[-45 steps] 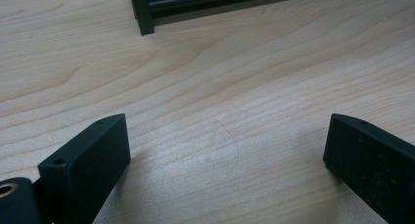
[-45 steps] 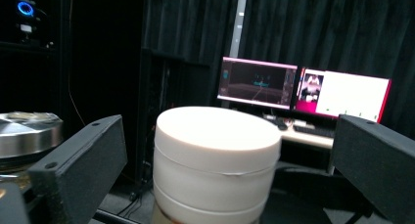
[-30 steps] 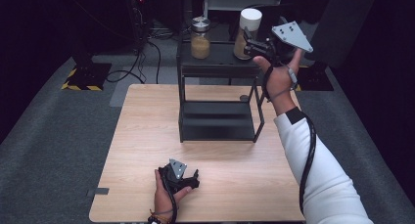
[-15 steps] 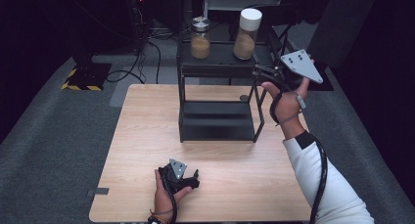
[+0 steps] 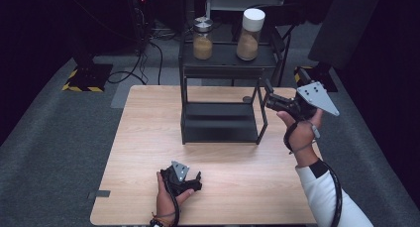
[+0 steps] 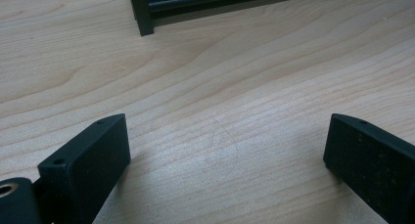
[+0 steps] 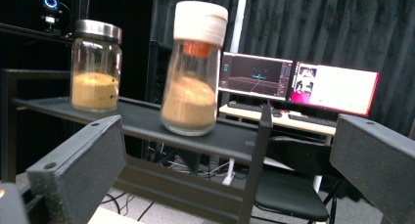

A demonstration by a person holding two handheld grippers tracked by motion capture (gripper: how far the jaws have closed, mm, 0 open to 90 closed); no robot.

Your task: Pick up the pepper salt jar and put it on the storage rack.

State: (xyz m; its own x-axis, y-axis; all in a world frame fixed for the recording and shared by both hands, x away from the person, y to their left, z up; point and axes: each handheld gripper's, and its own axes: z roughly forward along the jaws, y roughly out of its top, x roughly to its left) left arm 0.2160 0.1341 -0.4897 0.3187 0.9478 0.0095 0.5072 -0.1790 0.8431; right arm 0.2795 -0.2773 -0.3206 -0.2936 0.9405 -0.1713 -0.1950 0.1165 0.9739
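At the worktop's (image 5: pixel 148 152) near edge, about six o'clock, the left gripper (image 5: pixel 190 180) is lying low in the person's palm, its jaws spread wide over bare wood with nothing between them. Farther off, near three o'clock, the right gripper (image 5: pixel 267 95) is being held up on a raised forearm, jaws gaping empty, pointing toward eleven o'clock. Beyond it, the white-lidded jar (image 7: pixel 193 70) is standing on the black shelf's (image 5: pixel 223 63) top, just beside the metal-lidded jar (image 7: pixel 95 65).

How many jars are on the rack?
2, both on the rack's top shelf: a metal-lidded jar at left, a white-lidded jar at right. None seems hidden.
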